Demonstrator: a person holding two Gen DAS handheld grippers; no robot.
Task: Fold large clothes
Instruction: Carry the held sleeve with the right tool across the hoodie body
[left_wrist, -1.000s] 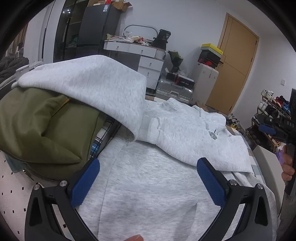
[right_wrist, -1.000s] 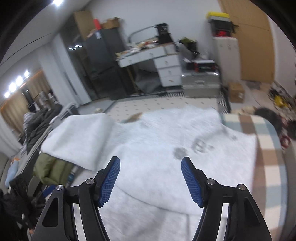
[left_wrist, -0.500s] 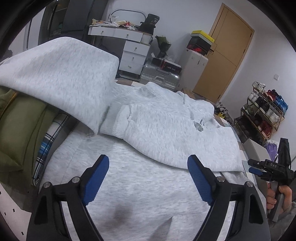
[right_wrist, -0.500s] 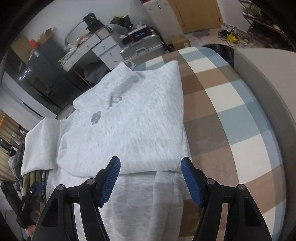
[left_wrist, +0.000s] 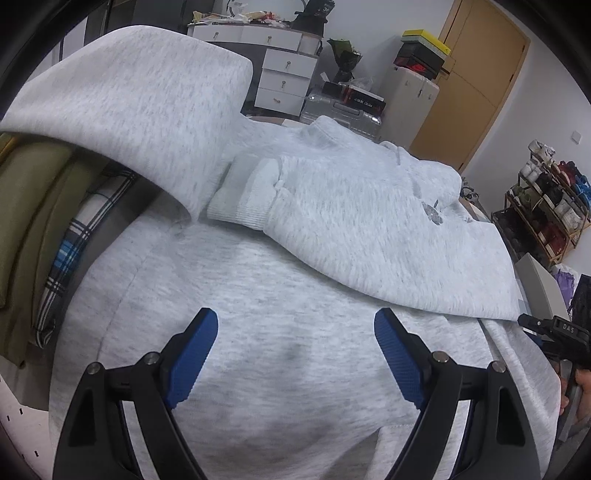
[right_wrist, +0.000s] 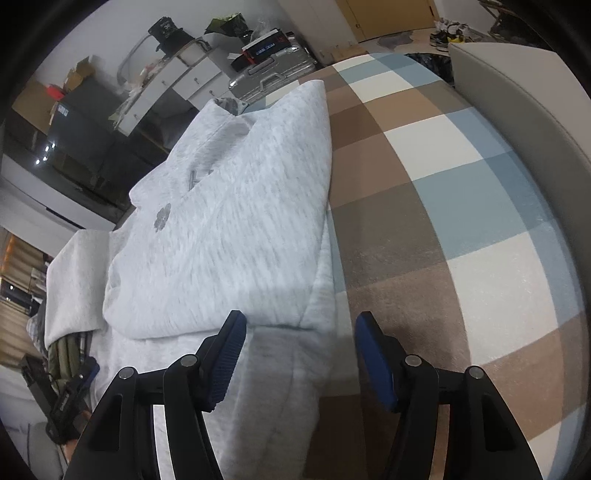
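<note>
A light grey sweatshirt (left_wrist: 332, 236) lies on a checked bed cover (right_wrist: 443, 184), its upper half folded down over the lower body. One ribbed cuff (left_wrist: 240, 199) rests at the fold's left end. Another grey part (left_wrist: 140, 92) is draped over a pile on the left. My left gripper (left_wrist: 295, 321) hovers open over the lower body of the sweatshirt, nothing between its pads. My right gripper (right_wrist: 301, 321) stands over the sweatshirt's (right_wrist: 221, 240) right edge. Its jaws are closing, with the cloth edge under the gap and the pads not pressing on it.
An olive garment (left_wrist: 29, 192) and a plaid cloth (left_wrist: 70, 251) lie under the draped part on the left. A padded grey bed frame (right_wrist: 517, 92) borders the cover. White drawers (left_wrist: 284, 77), a silver suitcase (left_wrist: 340, 110) and a shoe rack (left_wrist: 546, 206) stand beyond.
The left gripper has come forward and down towards the sweatshirt's body, jaws slightly narrower. The right gripper has swung down from above the chest to the garment's right edge, jaws narrowing.
</note>
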